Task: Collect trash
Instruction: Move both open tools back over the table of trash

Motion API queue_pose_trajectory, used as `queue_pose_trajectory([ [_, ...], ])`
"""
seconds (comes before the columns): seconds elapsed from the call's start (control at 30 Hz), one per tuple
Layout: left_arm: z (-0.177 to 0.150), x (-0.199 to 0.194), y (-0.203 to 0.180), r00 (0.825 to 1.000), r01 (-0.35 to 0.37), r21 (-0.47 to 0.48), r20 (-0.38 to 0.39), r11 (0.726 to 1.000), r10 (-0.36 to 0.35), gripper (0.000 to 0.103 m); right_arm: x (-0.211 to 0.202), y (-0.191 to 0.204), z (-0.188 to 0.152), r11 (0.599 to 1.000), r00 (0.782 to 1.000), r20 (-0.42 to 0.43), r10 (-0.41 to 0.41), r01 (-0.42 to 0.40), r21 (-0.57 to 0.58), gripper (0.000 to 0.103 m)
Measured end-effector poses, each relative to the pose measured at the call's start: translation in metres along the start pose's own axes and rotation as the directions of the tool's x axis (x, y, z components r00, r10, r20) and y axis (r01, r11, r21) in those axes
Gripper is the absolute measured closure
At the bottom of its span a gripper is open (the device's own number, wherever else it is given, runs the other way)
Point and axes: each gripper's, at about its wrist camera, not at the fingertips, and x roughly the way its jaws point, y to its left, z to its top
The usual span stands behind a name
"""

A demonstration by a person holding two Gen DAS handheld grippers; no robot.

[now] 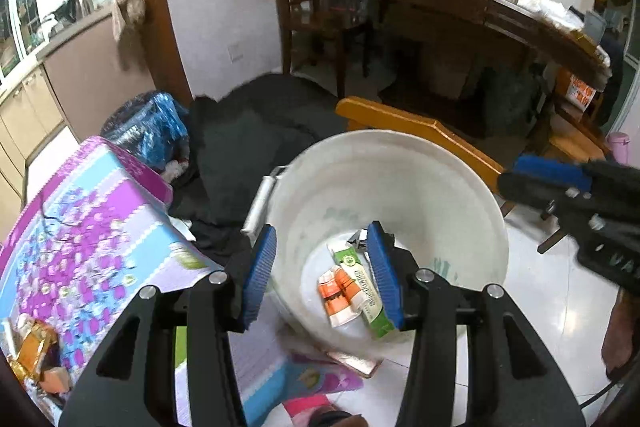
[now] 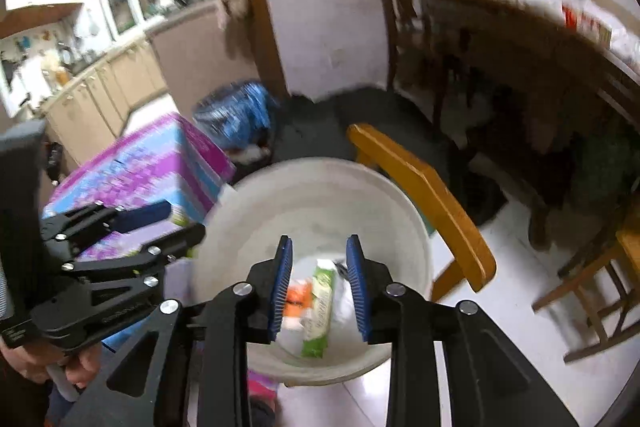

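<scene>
A white bucket [image 1: 460, 195] stands on the floor beside the table and also shows in the right wrist view [image 2: 400, 211]. On its bottom lie a green-and-white box [image 1: 370, 297] and orange-and-white packets [image 1: 338, 293]; the box [image 2: 320, 311] and packets [image 2: 298, 297] show in the right wrist view too. My left gripper [image 1: 322, 273] is open and empty over the bucket's near left rim. My right gripper [image 2: 320, 285] is open and empty above the bucket's inside. Each gripper shows in the other's view: the right [image 1: 552, 179], the left [image 2: 160, 223].
A table with a purple-and-blue cloth [image 1: 80, 239] is at the left, with wrappers [image 1: 34, 355] on its near corner. A yellow wooden chair [image 1: 424, 135] stands behind the bucket. A blue bag [image 1: 152, 123], dark cloth [image 1: 256, 131] and a long dark table [image 1: 460, 7] lie beyond.
</scene>
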Motion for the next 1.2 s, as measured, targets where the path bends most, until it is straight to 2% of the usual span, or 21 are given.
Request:
queue_pose_trajectory([
  [0.03,-0.007,-0.015,0.005,1.000,-0.005,0.011,0.027,1.000,0.005,0.058,-0.009,0.009,-0.002,1.000,0.999,0.030,0.013,-0.012,-0.015,0.064],
  [0.1,-0.020,-0.040,0.017,0.997,-0.022,0.028,0.068,0.999,0.021,0.055,-0.030,0.035,-0.007,0.997,0.993,0.090,0.071,-0.067,-0.041,0.047],
  [0.2,-0.042,-0.077,0.047,0.992,-0.044,0.010,0.115,0.999,0.043,0.053,-0.044,0.068,-0.015,0.987,0.980,0.130,0.152,-0.144,-0.069,0.036],
  [0.33,-0.078,-0.125,0.105,0.979,-0.119,-0.049,0.158,0.992,0.125,0.048,-0.052,0.122,-0.026,0.958,0.951,0.135,0.278,-0.265,-0.107,0.030],
  [0.5,-0.131,-0.175,0.203,0.952,-0.245,-0.168,0.148,0.955,0.270,0.040,-0.042,0.190,-0.043,0.918,0.921,0.075,0.382,-0.368,-0.149,0.027],
  [0.67,-0.185,-0.211,0.301,0.925,-0.334,-0.256,0.097,0.907,0.367,0.028,-0.029,0.242,-0.058,0.884,0.894,0.006,0.449,-0.443,-0.149,0.026],
  [0.8,-0.220,-0.207,0.357,0.906,-0.409,-0.221,0.017,0.885,0.423,0.025,-0.018,0.275,-0.075,0.869,0.883,-0.049,0.467,-0.468,-0.159,0.025],
  [0.9,-0.239,-0.193,0.380,0.916,-0.400,-0.184,-0.043,0.898,0.399,0.025,-0.007,0.291,-0.087,0.865,0.879,-0.091,0.468,-0.477,-0.155,0.025],
  [1.07,-0.242,-0.170,0.380,0.948,-0.320,-0.097,-0.029,0.943,0.318,0.025,0.015,0.310,-0.087,0.855,0.872,-0.144,0.468,-0.488,-0.175,0.025],
  [1.13,-0.238,-0.161,0.377,0.955,-0.295,-0.054,-0.027,0.954,0.294,0.025,0.023,0.315,-0.082,0.848,0.863,-0.162,0.478,-0.502,-0.173,0.025],
  [1.2,-0.236,-0.149,0.376,0.959,-0.281,-0.019,-0.040,0.960,0.280,0.025,0.031,0.325,-0.081,0.835,0.846,-0.185,0.500,-0.528,-0.155,0.024],
])
